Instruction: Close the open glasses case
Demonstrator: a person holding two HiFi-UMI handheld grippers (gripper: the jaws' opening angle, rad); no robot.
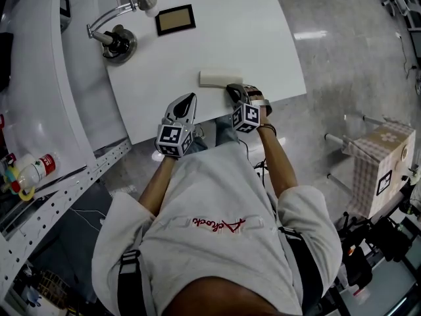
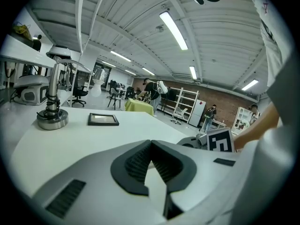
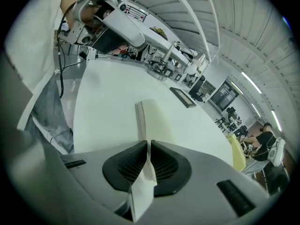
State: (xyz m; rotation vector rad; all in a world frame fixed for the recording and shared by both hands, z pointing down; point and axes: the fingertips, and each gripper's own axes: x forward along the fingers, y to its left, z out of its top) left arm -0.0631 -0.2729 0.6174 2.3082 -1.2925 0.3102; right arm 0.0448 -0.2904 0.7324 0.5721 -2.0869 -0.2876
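Note:
A white glasses case [image 1: 220,78] lies near the front edge of the white table [image 1: 263,38]. My right gripper [image 1: 232,88] meets the case's right end from the near side. In the right gripper view the case [image 3: 151,118] stretches away from the jaws, and the right gripper [image 3: 148,145] is shut on its thin white lid edge, which sticks out behind the pads. My left gripper [image 1: 190,99] rests to the left of the case, apart from it. In its own view the left gripper [image 2: 150,145] is shut with nothing between the pads.
A dark-framed flat panel [image 1: 175,20] and a chrome lamp base [image 1: 120,43] with a curved arm stand at the table's far left. The lamp base [image 2: 52,118] and panel [image 2: 103,119] also show ahead of the left gripper. A checked box [image 1: 381,163] sits on the floor at right.

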